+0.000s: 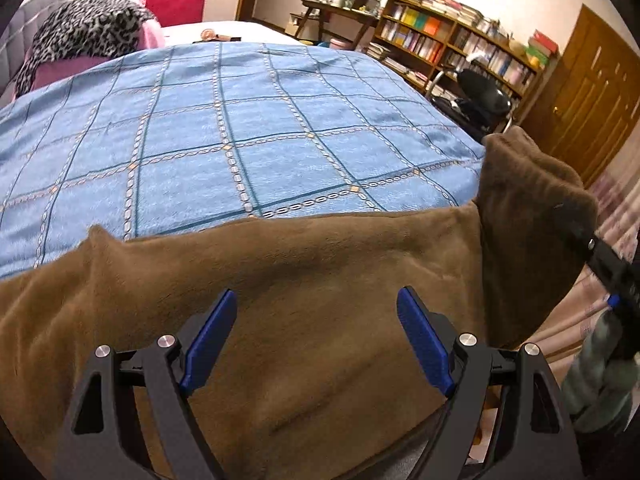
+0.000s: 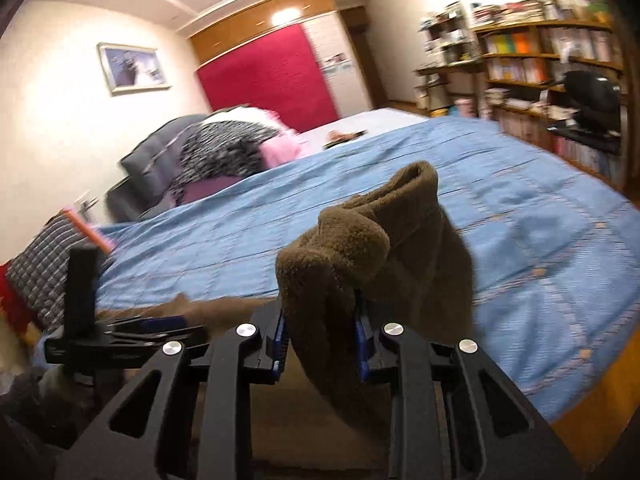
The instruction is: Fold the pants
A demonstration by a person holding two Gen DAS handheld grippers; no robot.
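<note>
Brown fleece pants lie across the near edge of a bed with a blue checked cover. My left gripper hovers over their middle, open, with nothing between its blue pads. At the right, one end of the pants is lifted and folded upward, pinched by my right gripper. In the right wrist view that gripper is shut on a thick bunch of the pants, which rises above the fingers and hangs down below them. The left gripper shows low at the left, over the brown cloth.
A leopard-print cloth and pink bedding are piled at the head of the bed. Bookshelves, a black chair and a wooden door stand to the right. A striped cushion lies at the left.
</note>
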